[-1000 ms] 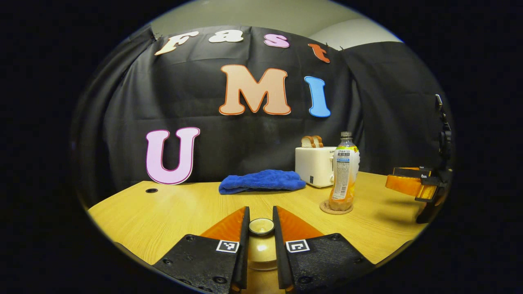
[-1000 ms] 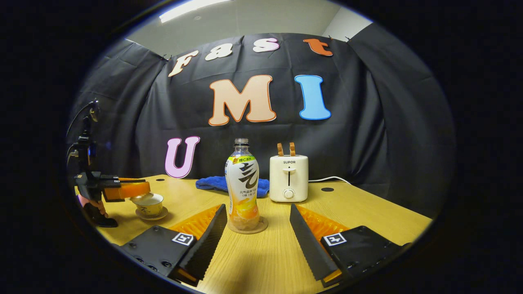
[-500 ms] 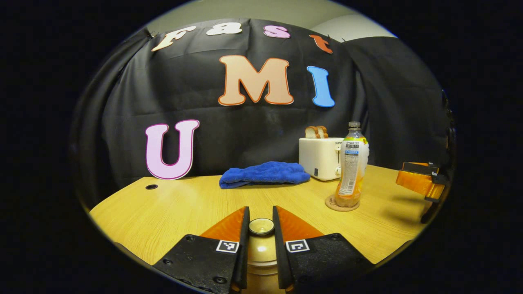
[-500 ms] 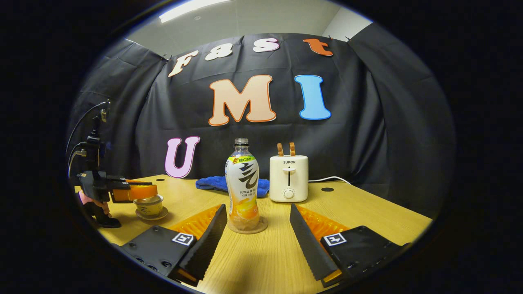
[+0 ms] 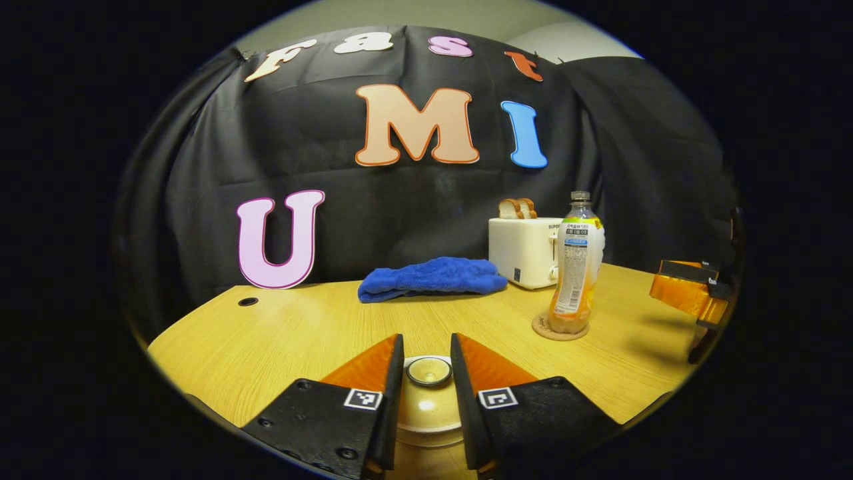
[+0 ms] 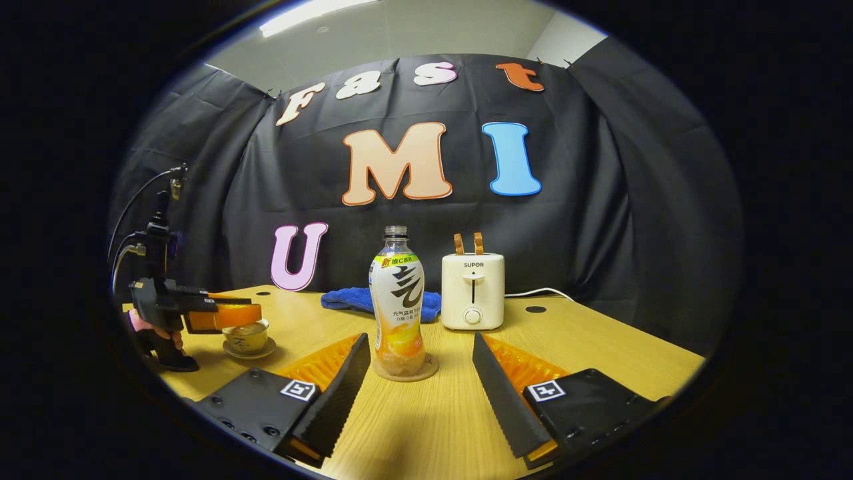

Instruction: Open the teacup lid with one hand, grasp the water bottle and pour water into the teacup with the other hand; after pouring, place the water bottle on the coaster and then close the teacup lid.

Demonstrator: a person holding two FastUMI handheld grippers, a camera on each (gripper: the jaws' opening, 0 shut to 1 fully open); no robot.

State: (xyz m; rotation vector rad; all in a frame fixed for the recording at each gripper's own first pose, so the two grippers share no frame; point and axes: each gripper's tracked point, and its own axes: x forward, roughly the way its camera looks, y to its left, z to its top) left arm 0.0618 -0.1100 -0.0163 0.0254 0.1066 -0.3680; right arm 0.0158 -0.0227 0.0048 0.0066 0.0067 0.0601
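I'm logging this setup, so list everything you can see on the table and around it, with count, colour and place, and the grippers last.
table: one, light wood, under everything
bottle: one, clear with white and orange label, no cap, standing on the coaster
coaster: one, brown, round, mid table
teacup: one, yellowish, on its saucer at the table's left
saucer: one, yellowish, under the teacup
lid: one, yellowish with a knob, between the left fingers
toaster: one, white, at the back, two bread slices in it
cloth: one, blue, at the back beside the toaster
left gripper: one, black and orange, over the teacup
right gripper: one, black and orange, open, facing the bottle
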